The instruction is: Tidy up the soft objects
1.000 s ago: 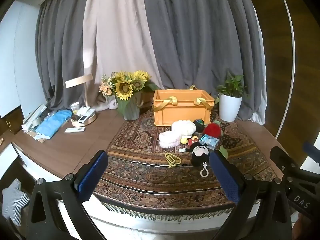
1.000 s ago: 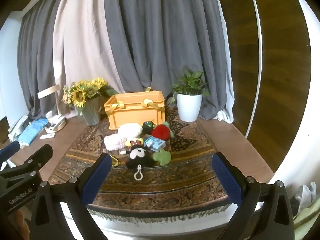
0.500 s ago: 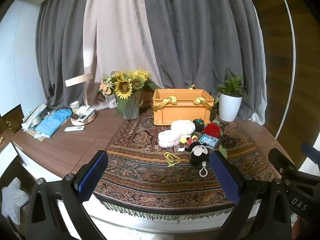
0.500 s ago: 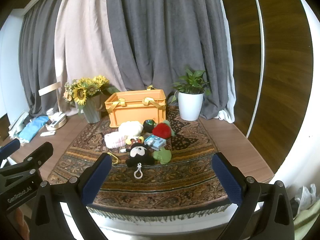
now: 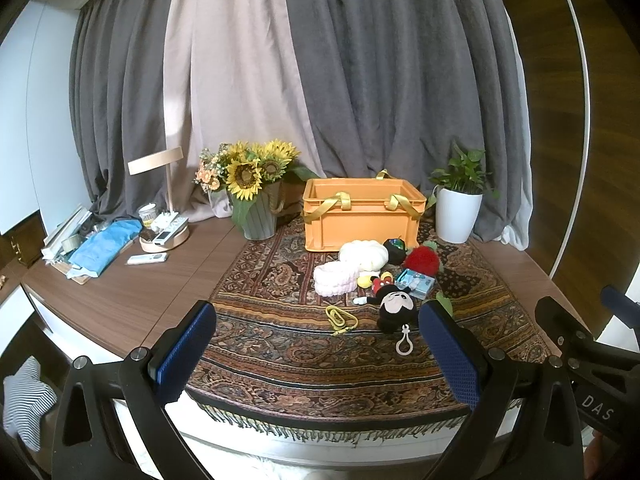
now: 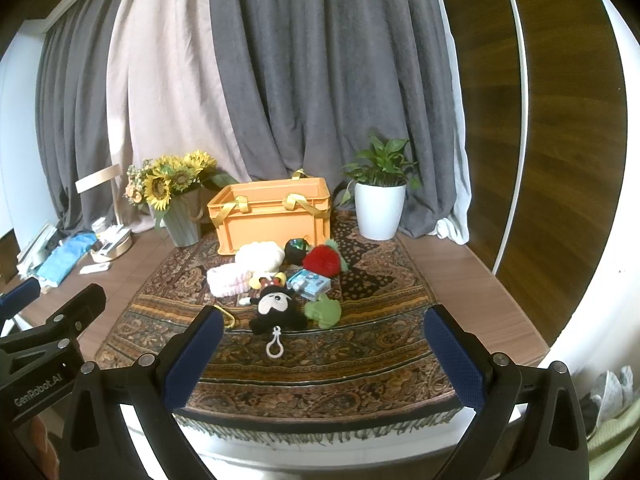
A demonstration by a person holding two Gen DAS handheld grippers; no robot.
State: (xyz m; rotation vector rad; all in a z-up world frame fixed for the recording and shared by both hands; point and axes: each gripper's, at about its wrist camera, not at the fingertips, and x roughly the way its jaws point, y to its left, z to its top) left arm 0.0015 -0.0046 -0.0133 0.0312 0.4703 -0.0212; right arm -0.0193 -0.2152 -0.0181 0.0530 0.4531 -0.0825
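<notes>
Plush toys [image 6: 276,308] lie mid-rug [image 6: 360,360], both grippers spread before its fringe.

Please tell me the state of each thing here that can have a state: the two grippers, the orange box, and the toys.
left gripper: open, holds nothing.
right gripper: open, holds nothing.
orange crate: open on top, no lid; inside hidden.
black mouse plush: lies on the rug, outside the crate.
red strawberry plush: on the rug, outside the crate.
</notes>
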